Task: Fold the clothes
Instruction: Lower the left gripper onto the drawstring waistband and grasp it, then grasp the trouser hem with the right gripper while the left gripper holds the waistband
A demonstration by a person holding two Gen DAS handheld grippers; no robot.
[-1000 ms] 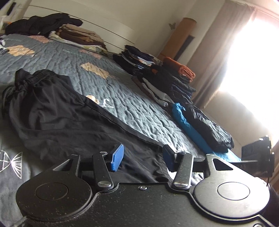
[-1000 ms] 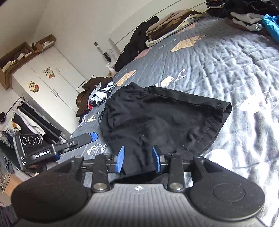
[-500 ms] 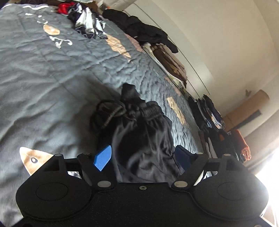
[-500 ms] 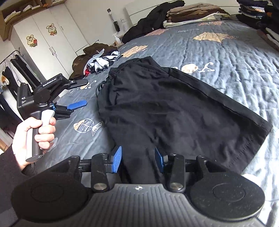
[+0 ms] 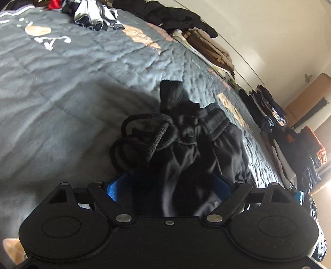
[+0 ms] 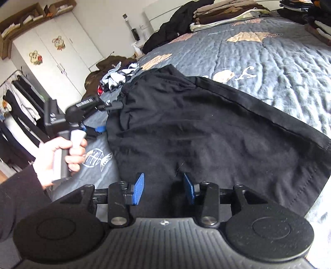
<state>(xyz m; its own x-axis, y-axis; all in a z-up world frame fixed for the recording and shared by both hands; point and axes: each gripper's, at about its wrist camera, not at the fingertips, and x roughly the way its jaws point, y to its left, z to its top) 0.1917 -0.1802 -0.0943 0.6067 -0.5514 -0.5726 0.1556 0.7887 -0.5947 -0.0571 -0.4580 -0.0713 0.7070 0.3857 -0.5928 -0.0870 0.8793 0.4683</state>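
Observation:
Black shorts lie spread flat on the grey quilt. In the right wrist view my right gripper stands open at the near edge of the shorts, its blue pads on either side of a patch of black cloth. A hand holds my left gripper at the waistband end, fingers apart above and below the edge. The left wrist view shows the left gripper open wide, with the bunched waistband and looped drawstring between and ahead of its pads.
Folded stacks line the far side of the bed, and more stacks sit along the right. A loose pile of clothes lies beyond the waistband. A white wardrobe and a clothes rail stand left of the bed.
My left gripper has swung from the leg end to the waistband and moved in until the cloth sits between its pads. The right gripper has stayed open at the near edge.

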